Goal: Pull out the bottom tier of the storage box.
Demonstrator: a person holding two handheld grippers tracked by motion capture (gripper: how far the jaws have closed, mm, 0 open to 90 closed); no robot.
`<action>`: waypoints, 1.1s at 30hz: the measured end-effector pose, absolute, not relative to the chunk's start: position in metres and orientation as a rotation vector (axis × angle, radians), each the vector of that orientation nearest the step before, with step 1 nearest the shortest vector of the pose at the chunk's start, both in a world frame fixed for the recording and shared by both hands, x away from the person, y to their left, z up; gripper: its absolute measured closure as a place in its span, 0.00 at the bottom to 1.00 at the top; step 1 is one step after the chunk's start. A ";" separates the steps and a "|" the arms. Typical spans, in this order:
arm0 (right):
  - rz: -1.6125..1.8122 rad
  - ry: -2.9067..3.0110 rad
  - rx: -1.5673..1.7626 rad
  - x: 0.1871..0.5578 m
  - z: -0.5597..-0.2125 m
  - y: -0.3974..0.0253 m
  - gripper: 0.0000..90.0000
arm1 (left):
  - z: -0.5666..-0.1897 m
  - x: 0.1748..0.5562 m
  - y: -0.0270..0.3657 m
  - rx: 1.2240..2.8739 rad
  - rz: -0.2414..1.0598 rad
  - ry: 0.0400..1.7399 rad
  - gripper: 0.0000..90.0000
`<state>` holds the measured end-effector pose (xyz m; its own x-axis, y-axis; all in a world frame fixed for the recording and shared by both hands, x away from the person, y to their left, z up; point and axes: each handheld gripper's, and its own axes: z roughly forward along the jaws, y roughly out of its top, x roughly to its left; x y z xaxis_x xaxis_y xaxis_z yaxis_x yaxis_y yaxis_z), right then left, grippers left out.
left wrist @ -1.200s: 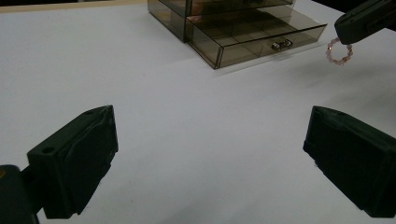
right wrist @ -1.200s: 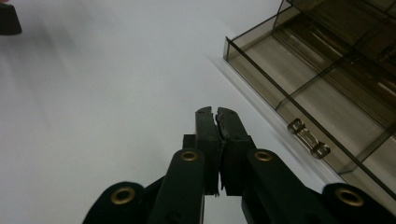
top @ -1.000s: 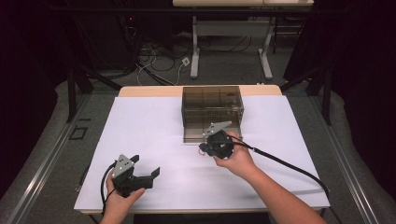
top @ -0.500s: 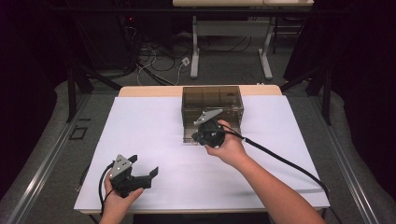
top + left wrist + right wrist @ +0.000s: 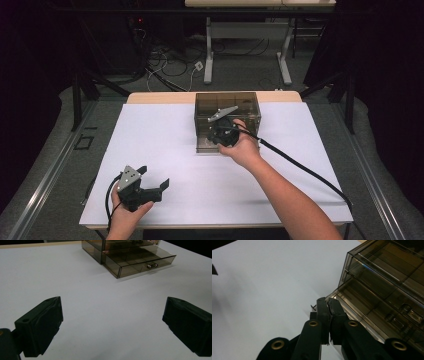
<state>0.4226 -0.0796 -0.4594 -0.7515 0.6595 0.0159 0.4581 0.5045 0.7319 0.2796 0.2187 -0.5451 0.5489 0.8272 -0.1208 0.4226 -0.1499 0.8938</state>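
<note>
Right gripper (image 5: 223, 136) sits at front of smoky transparent plastic drawer box (image 5: 227, 106), 12 o'clock on white table (image 5: 165, 130); left gripper (image 5: 150, 186), jaws apart, at 7 o'clock.

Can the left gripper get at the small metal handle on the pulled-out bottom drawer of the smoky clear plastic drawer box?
Probably yes: open left gripper, bare white table up to the handle.

R hand-held gripper (image 5: 223, 136) moved fwd w/ jaws pressed together, up against the drawer box (image 5: 227, 102); bottom drawer (image 5: 140, 263) got pushed in partway.
</note>
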 end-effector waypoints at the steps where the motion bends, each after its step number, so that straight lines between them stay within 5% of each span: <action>1: 1.088 2.477 0.954 0.425 -0.460 -0.080 0.99 | -0.545 0.279 0.219 1.773 0.498 1.040 0.03; 33: 1.102 2.398 1.131 0.456 -0.489 -0.076 0.99 | -0.544 0.277 0.221 1.760 0.504 1.042 0.03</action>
<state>0.4559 -0.0758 -0.4890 -0.6591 0.7484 0.0737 0.5436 0.4064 0.7344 0.2771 0.2214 -0.5438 0.5440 0.8299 -0.1237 0.4188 -0.1408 0.8971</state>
